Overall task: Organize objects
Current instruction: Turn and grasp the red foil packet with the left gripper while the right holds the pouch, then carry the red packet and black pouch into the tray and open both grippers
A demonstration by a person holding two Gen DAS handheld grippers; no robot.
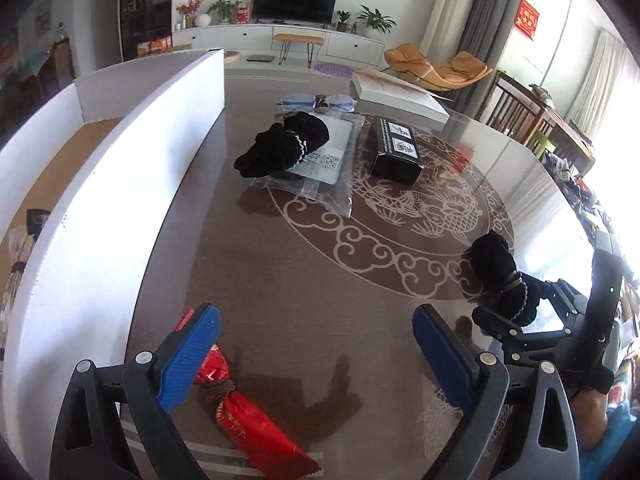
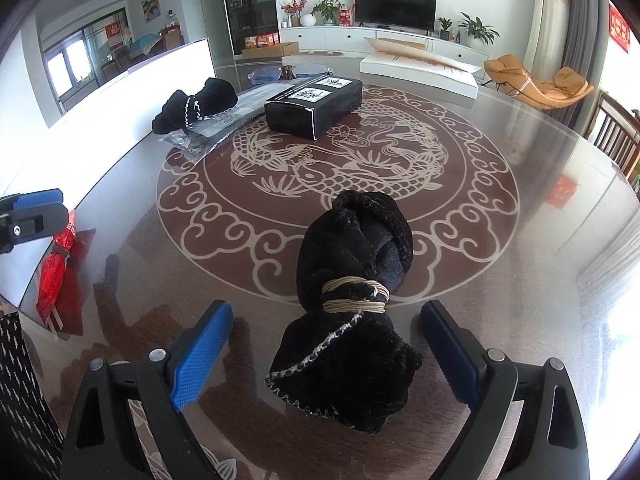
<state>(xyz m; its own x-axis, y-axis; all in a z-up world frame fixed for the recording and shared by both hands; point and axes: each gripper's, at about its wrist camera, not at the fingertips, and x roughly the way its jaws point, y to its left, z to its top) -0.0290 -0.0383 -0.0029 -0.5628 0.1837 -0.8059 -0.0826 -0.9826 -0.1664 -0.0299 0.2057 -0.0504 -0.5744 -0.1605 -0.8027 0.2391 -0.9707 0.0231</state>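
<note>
My left gripper [image 1: 316, 360] is open low over the table; a red foil packet [image 1: 248, 412] tied with cord lies by its left finger. My right gripper [image 2: 326, 352] is open, with a black velvet pouch [image 2: 352, 312] tied with tan cord lying on the table between its fingers. The same pouch shows in the left wrist view [image 1: 496, 272]. A second black pouch [image 1: 280, 144] lies on a clear plastic sleeve [image 1: 320, 184]. A black box [image 1: 396, 148] with white labels sits next to it. A large white open carton [image 1: 132, 184] stands at the left.
A flat white box [image 1: 400, 96] and glasses [image 1: 316, 102] lie at the far side of the glass-topped table [image 1: 304, 280]. Chairs stand off the table's right edge. The left gripper and red packet show at far left in the right wrist view [image 2: 56, 264].
</note>
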